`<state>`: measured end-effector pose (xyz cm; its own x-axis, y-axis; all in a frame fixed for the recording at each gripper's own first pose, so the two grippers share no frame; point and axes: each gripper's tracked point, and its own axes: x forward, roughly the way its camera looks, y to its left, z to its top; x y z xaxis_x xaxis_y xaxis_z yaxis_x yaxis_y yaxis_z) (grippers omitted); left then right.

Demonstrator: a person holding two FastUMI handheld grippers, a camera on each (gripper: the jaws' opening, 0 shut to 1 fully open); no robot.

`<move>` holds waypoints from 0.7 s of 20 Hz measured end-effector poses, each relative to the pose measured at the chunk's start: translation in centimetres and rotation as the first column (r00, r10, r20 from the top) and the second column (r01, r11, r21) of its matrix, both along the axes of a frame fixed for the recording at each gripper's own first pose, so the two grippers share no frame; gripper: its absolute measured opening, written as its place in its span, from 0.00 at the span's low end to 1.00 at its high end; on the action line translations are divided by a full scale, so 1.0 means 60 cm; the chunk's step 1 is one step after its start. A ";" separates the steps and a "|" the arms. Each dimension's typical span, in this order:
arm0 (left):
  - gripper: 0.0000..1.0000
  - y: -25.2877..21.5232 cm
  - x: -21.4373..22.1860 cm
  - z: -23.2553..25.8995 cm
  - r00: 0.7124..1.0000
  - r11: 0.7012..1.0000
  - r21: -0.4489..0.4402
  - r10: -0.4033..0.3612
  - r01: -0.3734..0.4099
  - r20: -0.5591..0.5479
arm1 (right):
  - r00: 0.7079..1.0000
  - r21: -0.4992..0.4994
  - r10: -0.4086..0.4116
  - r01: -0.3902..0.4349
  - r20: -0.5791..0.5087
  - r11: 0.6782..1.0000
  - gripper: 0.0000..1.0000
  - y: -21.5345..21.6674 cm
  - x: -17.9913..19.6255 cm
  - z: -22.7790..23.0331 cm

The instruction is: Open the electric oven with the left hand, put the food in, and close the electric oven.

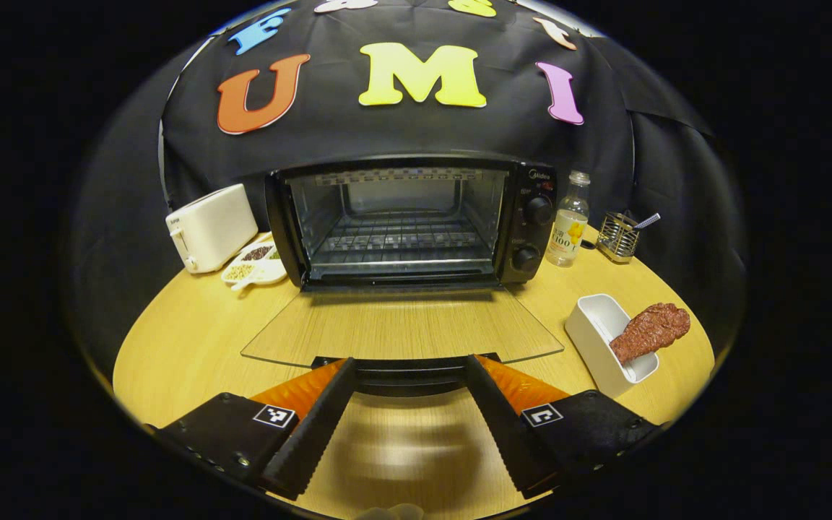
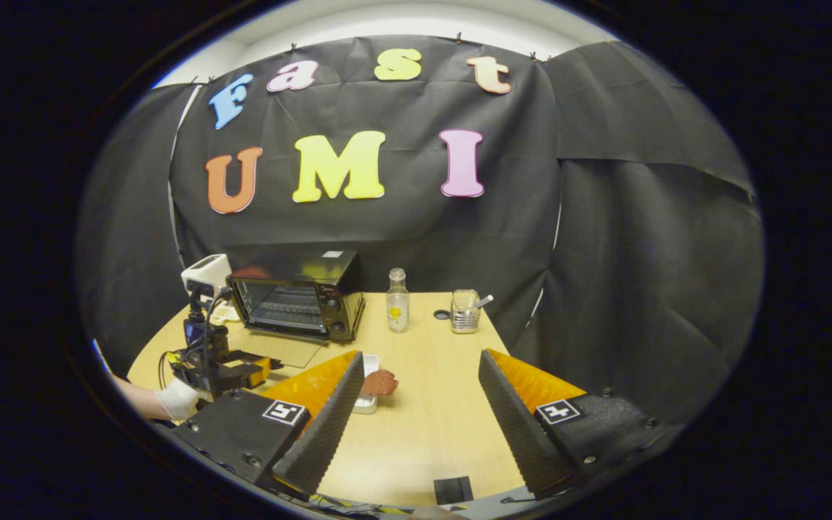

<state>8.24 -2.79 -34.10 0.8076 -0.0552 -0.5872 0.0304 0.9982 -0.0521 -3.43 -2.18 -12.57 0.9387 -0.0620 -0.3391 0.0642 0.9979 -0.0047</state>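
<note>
The black electric oven [image 1: 405,217] stands at the back of the wooden table with its cavity and wire rack exposed. Its glass door [image 1: 401,328] lies folded down flat toward me. The door's black handle [image 1: 405,375] sits between the tips of my left gripper [image 1: 410,365], whose fingers are spread open beside it. The food, a brown piece of meat [image 1: 651,331], leans in a white dish [image 1: 596,339] at the right. My right gripper [image 2: 419,357] hovers open and empty over the table, with the meat [image 2: 380,381] just past its left finger. The oven [image 2: 300,296] and the left gripper [image 2: 217,368], held by a gloved hand, are farther left.
A white toaster [image 1: 210,227] and a divided dish of grains [image 1: 256,263] stand left of the oven. A small bottle [image 1: 568,220] and a metal wire holder [image 1: 618,235] stand to its right. A small black object [image 2: 453,490] lies at the table's near edge.
</note>
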 end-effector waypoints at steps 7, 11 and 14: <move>0.96 -0.009 -0.014 -0.041 0.996 0.999 0.021 -0.025 0.027 -0.085 | 1.000 -0.001 -0.007 0.007 -0.019 1.000 1.00 0.000 -0.008 -0.014; 0.98 -0.006 -0.015 -0.036 0.997 0.999 0.025 -0.030 0.032 -0.078 | 1.000 0.005 -0.023 0.023 -0.016 1.000 1.00 -0.007 -0.013 -0.013; 0.97 0.001 -0.012 -0.016 0.999 0.999 0.035 -0.033 0.035 -0.041 | 1.000 0.000 -0.021 0.021 -0.014 1.000 1.00 -0.005 -0.012 -0.013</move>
